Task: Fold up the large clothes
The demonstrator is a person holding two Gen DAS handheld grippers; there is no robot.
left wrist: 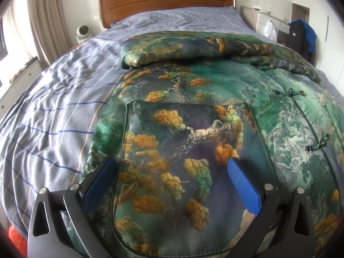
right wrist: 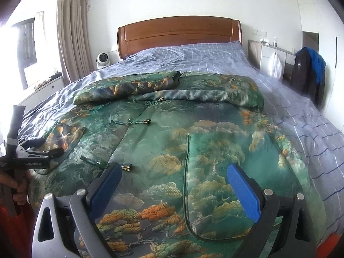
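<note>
A large green padded jacket (left wrist: 215, 90) with a pine-tree and mountain print and knot buttons lies front-up on the bed, with both sleeves folded across its far end. It also shows in the right wrist view (right wrist: 172, 133). My left gripper (left wrist: 172, 163) is open and empty, low over the jacket's left patch pocket (left wrist: 189, 142). My right gripper (right wrist: 173, 171) is open and empty, low over the right pocket (right wrist: 225, 182). The left gripper also shows at the left edge of the right wrist view (right wrist: 43, 147), held by a hand.
The bed has a blue-grey checked sheet (left wrist: 64, 99) and a wooden headboard (right wrist: 178, 34). A small white fan (right wrist: 102, 60) and curtains (right wrist: 73, 38) stand at the far left. A cabinet (right wrist: 273, 58) and hanging dark clothes (right wrist: 307, 71) are at the right.
</note>
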